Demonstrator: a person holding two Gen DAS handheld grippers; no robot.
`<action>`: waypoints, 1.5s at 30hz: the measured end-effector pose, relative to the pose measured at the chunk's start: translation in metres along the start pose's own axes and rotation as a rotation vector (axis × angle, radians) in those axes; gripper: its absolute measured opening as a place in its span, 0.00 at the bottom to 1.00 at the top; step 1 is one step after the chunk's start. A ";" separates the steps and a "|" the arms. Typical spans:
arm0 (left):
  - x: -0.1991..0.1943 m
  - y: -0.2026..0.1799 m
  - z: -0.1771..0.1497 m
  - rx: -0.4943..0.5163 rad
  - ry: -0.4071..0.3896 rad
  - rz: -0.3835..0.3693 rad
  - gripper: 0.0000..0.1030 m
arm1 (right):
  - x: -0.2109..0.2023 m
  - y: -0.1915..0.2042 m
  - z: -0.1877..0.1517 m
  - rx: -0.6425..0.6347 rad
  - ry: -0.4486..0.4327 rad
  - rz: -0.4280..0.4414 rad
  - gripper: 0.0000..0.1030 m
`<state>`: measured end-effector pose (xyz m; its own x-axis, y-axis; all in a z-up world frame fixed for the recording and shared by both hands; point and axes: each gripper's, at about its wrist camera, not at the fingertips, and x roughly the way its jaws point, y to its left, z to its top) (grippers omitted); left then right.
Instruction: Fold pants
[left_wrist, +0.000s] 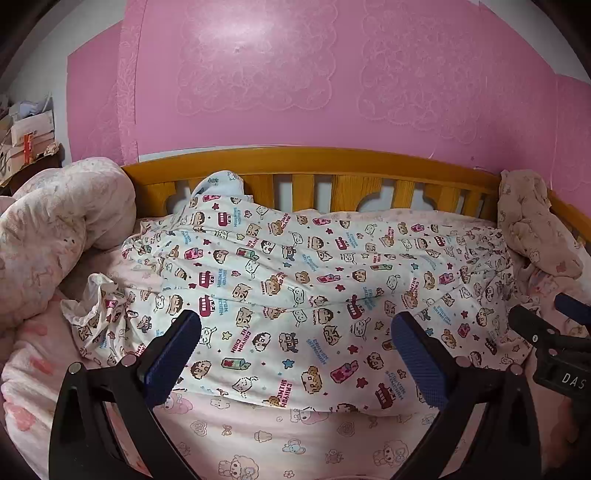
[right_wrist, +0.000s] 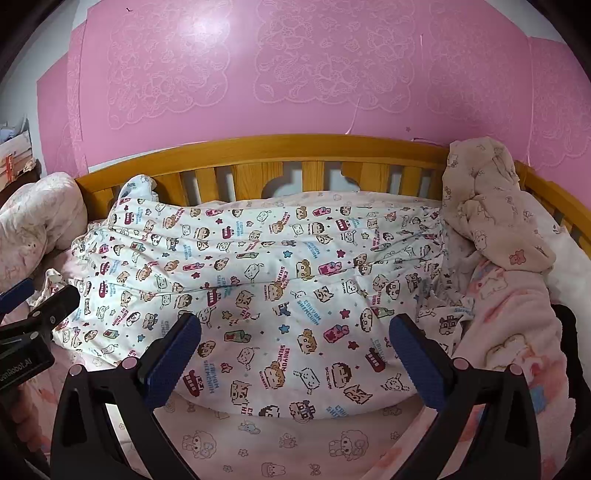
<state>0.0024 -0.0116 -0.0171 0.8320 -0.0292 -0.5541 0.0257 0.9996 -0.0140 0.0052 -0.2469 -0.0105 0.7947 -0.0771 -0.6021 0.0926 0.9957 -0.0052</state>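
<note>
Crowding pants (left_wrist: 295, 295): quilt (left_wrist: 55, 236) left, blanket (right_wrist: 495, 206) right.

Home bedroom, likely a child's. Bed (left_wrist: 295, 443) with pink cartoon-print sheet filling the lower view; wooden rail (left_wrist: 310, 162) with slats along its far side, turning at 3 o'clock. Pink wall covering (left_wrist: 295, 74) with lace-pattern motifs at 12 o'clock. Bunched pink quilt (left_wrist: 55, 229) at 9 o'clock. Stacked boxes (left_wrist: 29, 136) at 10 o'clock. Crumpled beige printed cloth (right_wrist: 491, 206) at 2 o'clock.
</note>
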 end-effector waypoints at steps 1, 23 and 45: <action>0.000 0.000 0.000 0.002 0.000 0.001 0.99 | 0.000 0.000 0.000 0.001 0.000 0.001 1.00; 0.003 -0.002 -0.002 -0.003 0.022 -0.006 0.99 | 0.005 0.003 0.000 -0.002 0.023 0.008 1.00; 0.002 -0.009 -0.003 0.020 0.014 -0.025 0.99 | 0.005 0.002 -0.001 -0.005 0.025 0.016 1.00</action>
<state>0.0020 -0.0209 -0.0206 0.8233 -0.0539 -0.5650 0.0578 0.9983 -0.0110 0.0090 -0.2453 -0.0144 0.7806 -0.0600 -0.6221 0.0771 0.9970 0.0005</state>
